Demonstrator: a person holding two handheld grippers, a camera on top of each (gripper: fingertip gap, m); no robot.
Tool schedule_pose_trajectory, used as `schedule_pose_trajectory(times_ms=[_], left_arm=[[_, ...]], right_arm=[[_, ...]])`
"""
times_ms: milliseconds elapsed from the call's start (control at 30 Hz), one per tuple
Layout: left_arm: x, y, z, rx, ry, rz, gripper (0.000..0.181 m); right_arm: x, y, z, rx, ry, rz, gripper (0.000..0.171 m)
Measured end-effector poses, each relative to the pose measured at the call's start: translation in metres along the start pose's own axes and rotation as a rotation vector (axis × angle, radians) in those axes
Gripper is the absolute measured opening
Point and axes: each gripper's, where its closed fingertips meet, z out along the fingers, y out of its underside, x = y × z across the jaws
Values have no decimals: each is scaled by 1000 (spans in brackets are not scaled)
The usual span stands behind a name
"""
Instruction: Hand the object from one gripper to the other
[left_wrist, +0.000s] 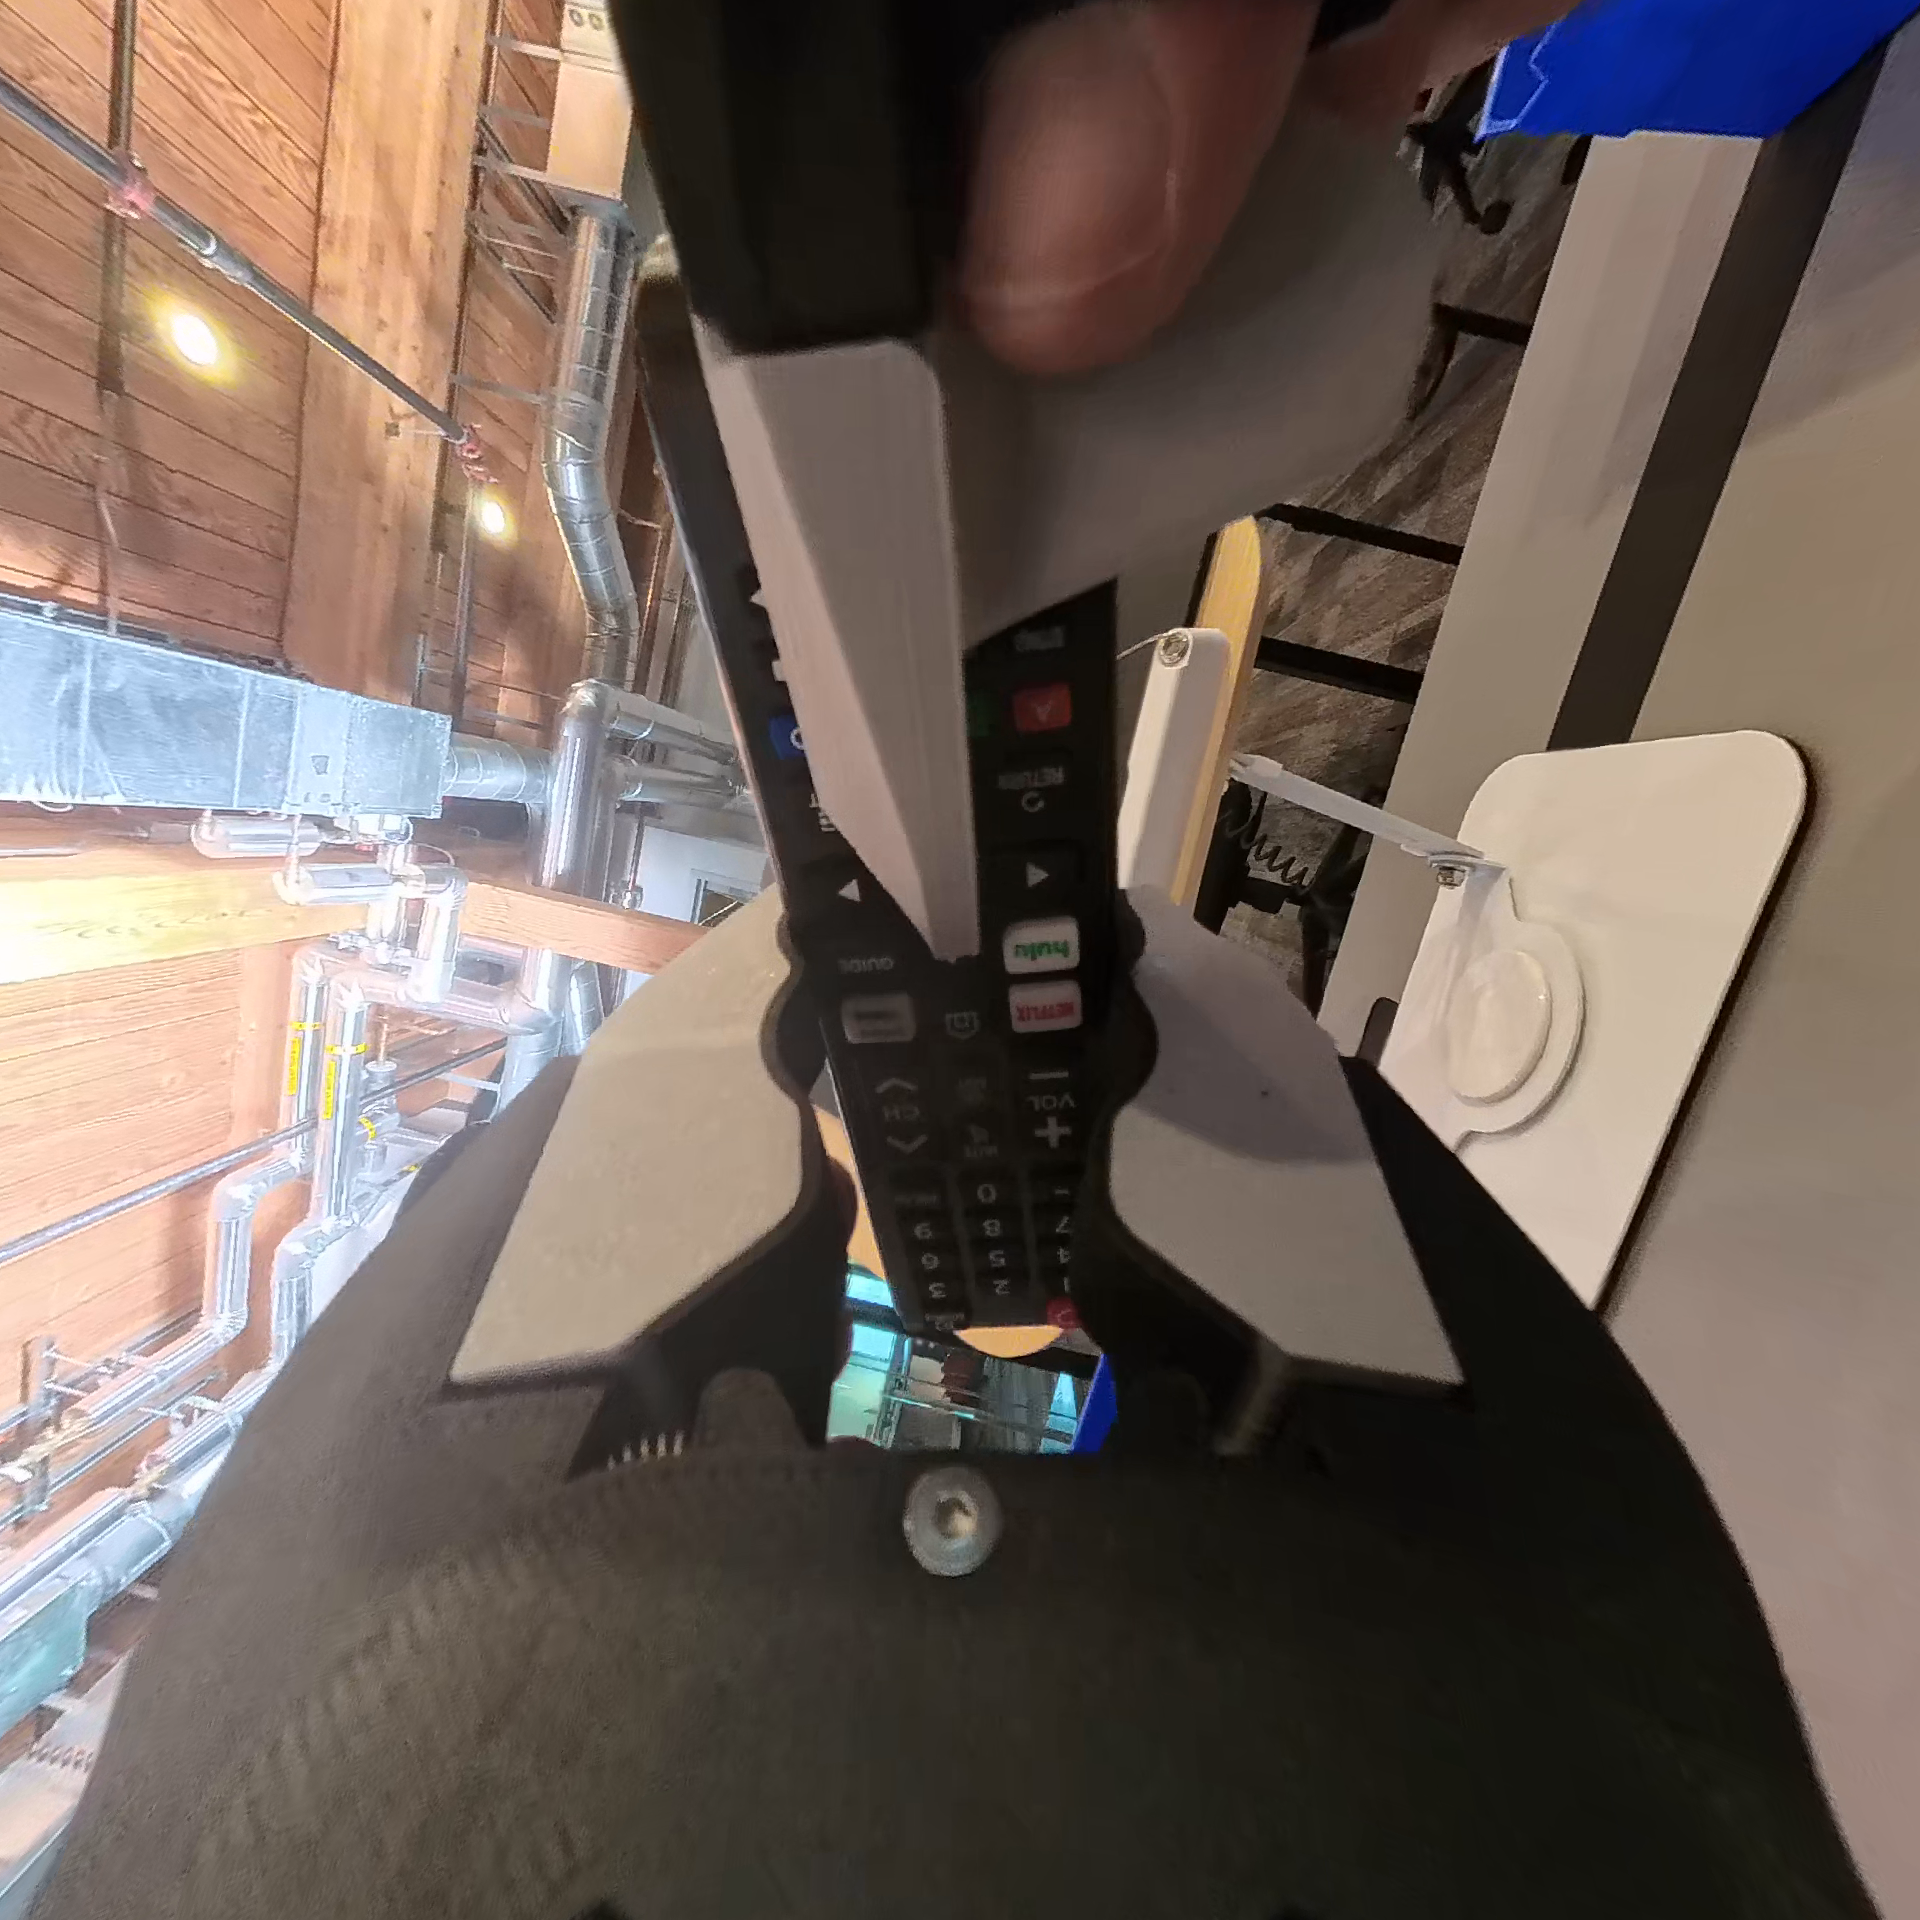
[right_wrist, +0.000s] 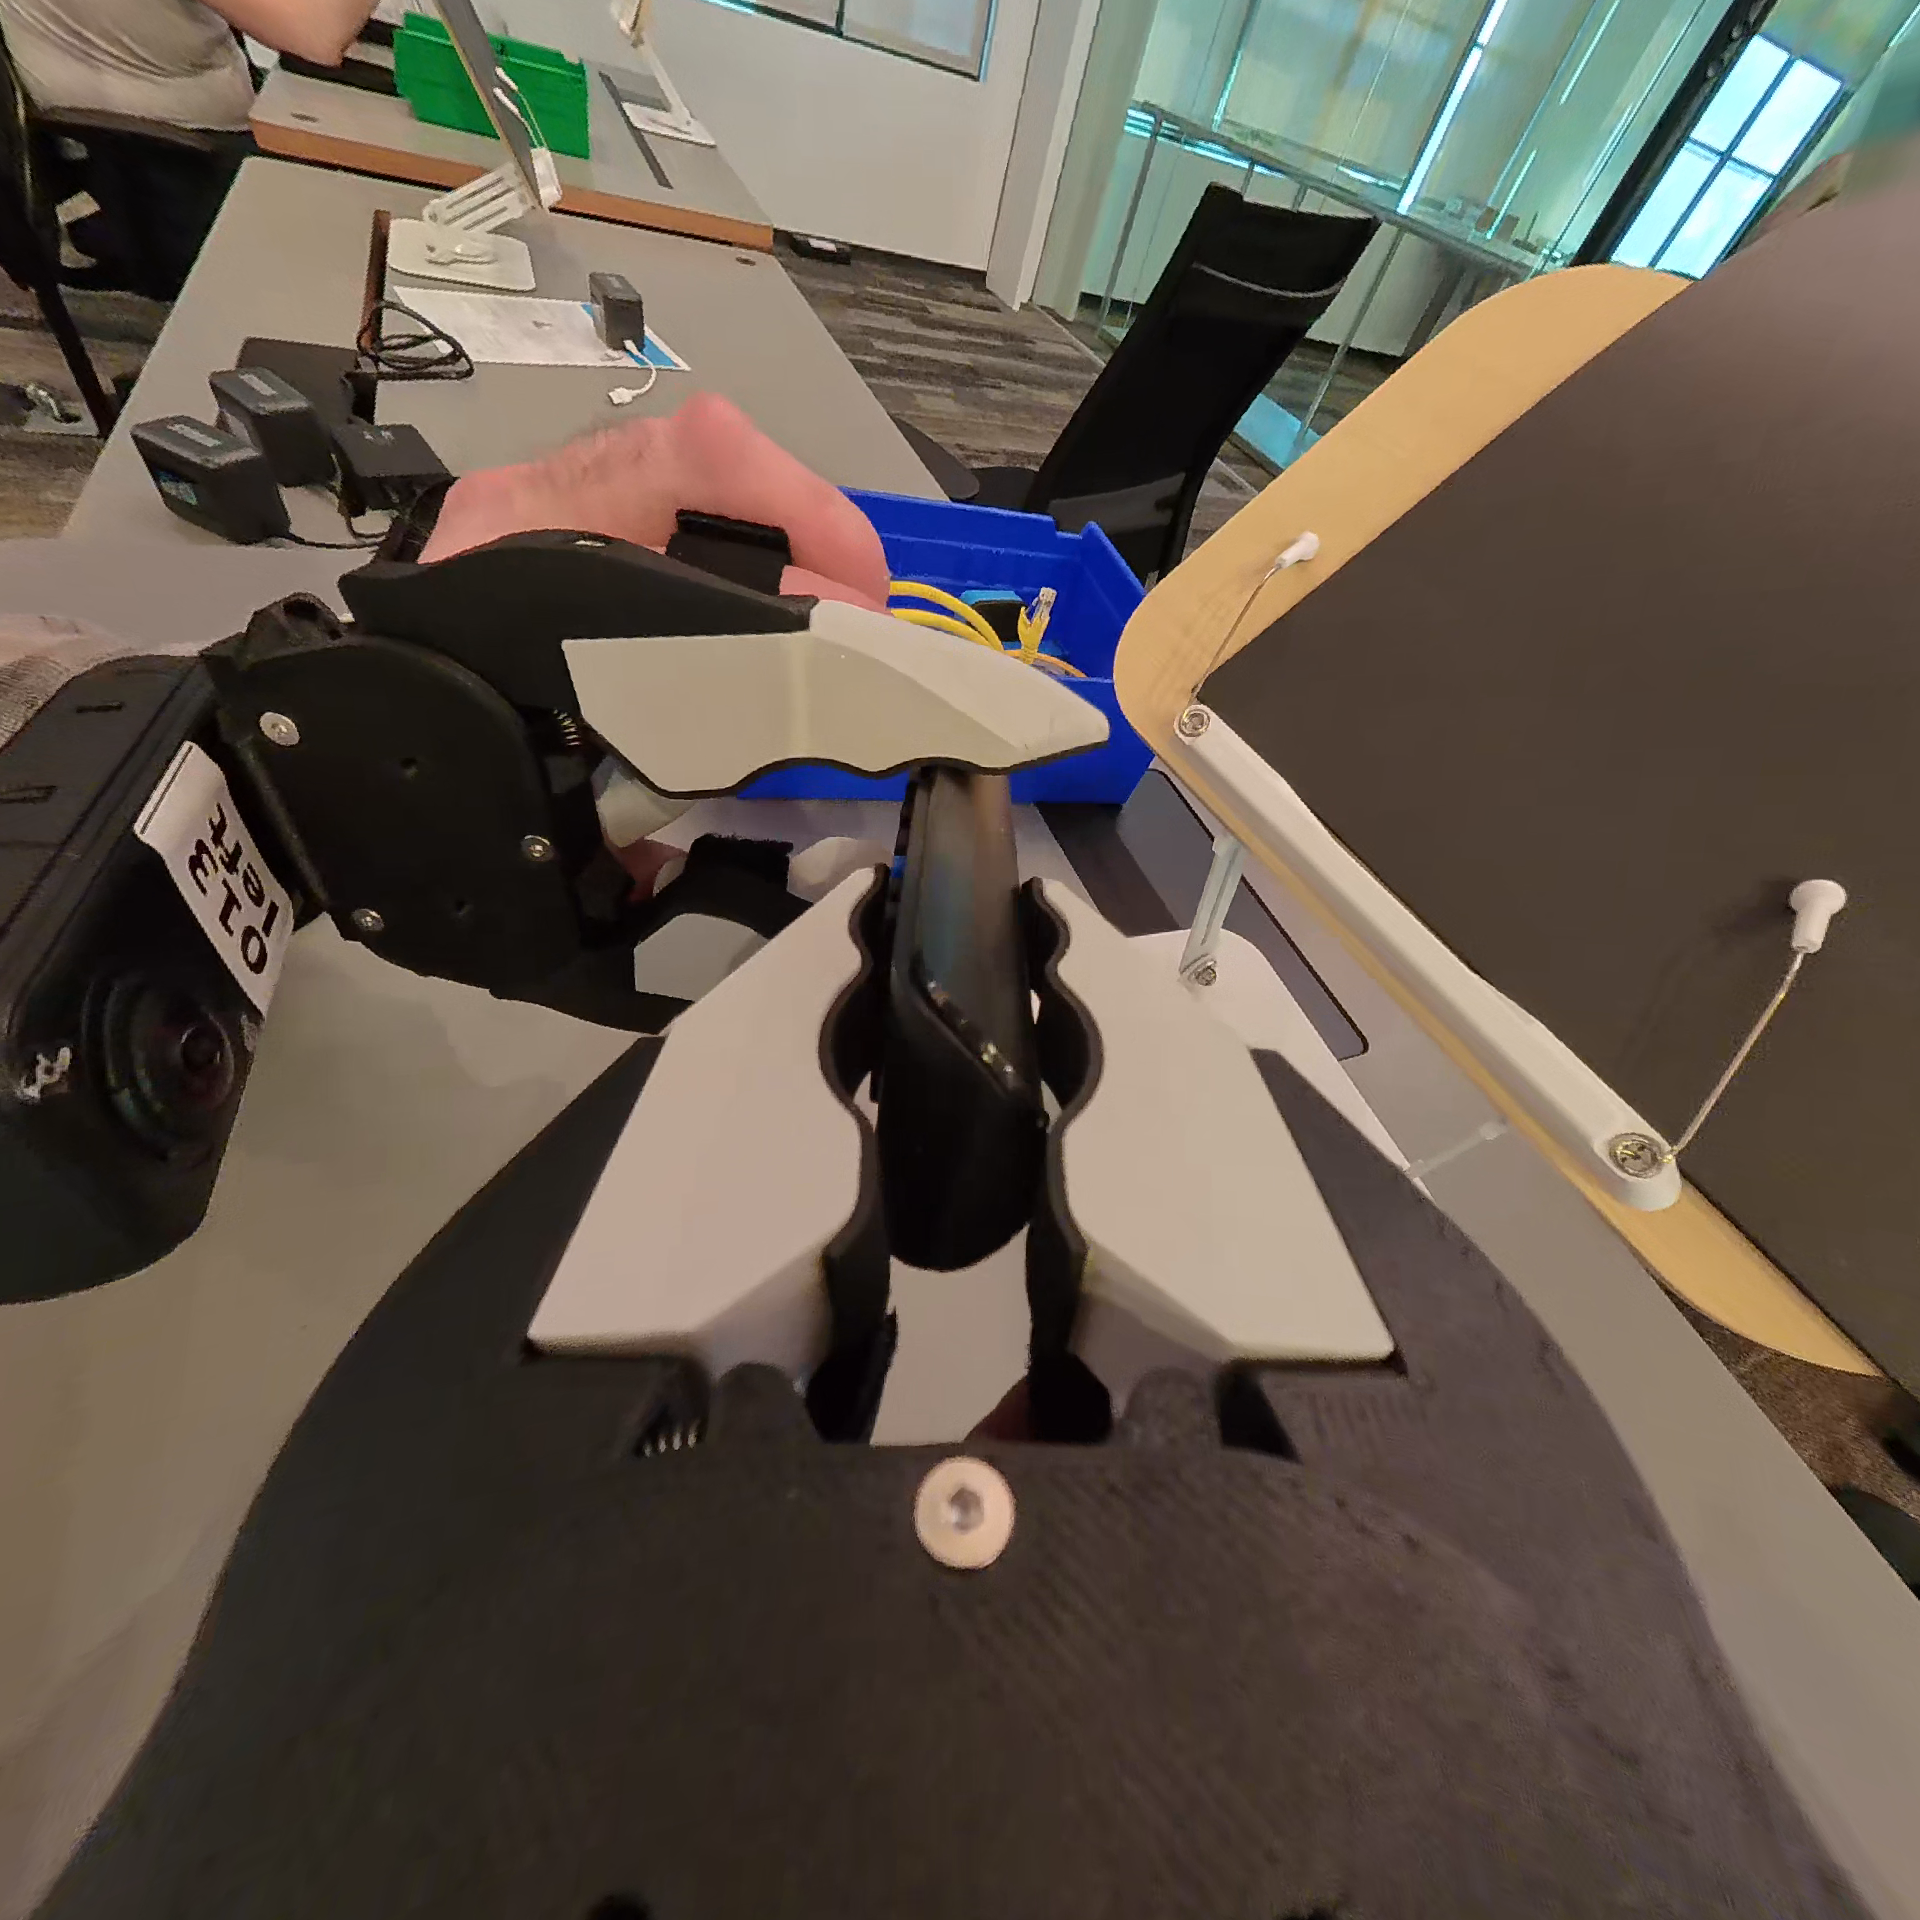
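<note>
Midway through the handover, both the left tongs (left_wrist: 961, 1023) and right tongs (right_wrist: 956, 997) clamp the black remote (left_wrist: 966, 1153), at 12 o'clock above the counter (right_wrist: 312, 1195); next, one pair must release.

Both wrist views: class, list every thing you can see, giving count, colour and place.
remote control: one, black, between both grippers
bin: one, blue, beyond the remote control
cables: several, yellow, inside the bin
panel: one, dark with wooden edge, right
stand: one, white, holding the panel
chair: one, black, behind the bin
boxes: three, black, far left
table: one, grey, underneath
left hand-held gripper: black and grey, clamping the remote control
right hand-held gripper: same colours, also clamping it
hand: one, on the left hand-held gripper
</note>
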Motion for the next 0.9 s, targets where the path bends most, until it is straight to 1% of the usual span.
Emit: schedule_pose_trajectory(times_ms=[67,133,200,267,300,433,500,567,633,767,800,900], left_arm=[[-3,-3,-1,23,-5,-8,52],[-6,-6,-4,50,45,-67,52],[-9,-7,-8,85,130,-155,65],[-15,-1,-12,91,236,-310,75],[-22,0,-15,127,263,-400,78],[-50,1,-31,297,425,-819,78],[-54,-8,-41,402,557,-1006,76],[-50,-19,-50,484,692,-1135,71],[-41,-32,-56,534,777,-1159,64],[-26,-53,-61,574,863,-1165,44],[-26,-54,-61,583,859,-1181,32],[-22,-58,-62,598,885,-1196,29]], right_arm=[[-1,-3,-2,22,-15,2,21],[2,-7,-5,52,-20,23,21],[9,-7,-11,79,-18,25,21],[14,-10,-22,140,-60,48,21],[15,-14,-29,183,-87,54,21],[13,-22,-60,309,-205,33,21],[7,-22,-73,356,-266,3,21],[1,-21,-81,384,-309,-30,20],[-3,-18,-82,391,-345,-29,21],[-14,-14,-81,397,-413,-48,21],[-16,-14,-81,404,-426,-51,21],[-17,-12,-81,411,-441,-47,21]])
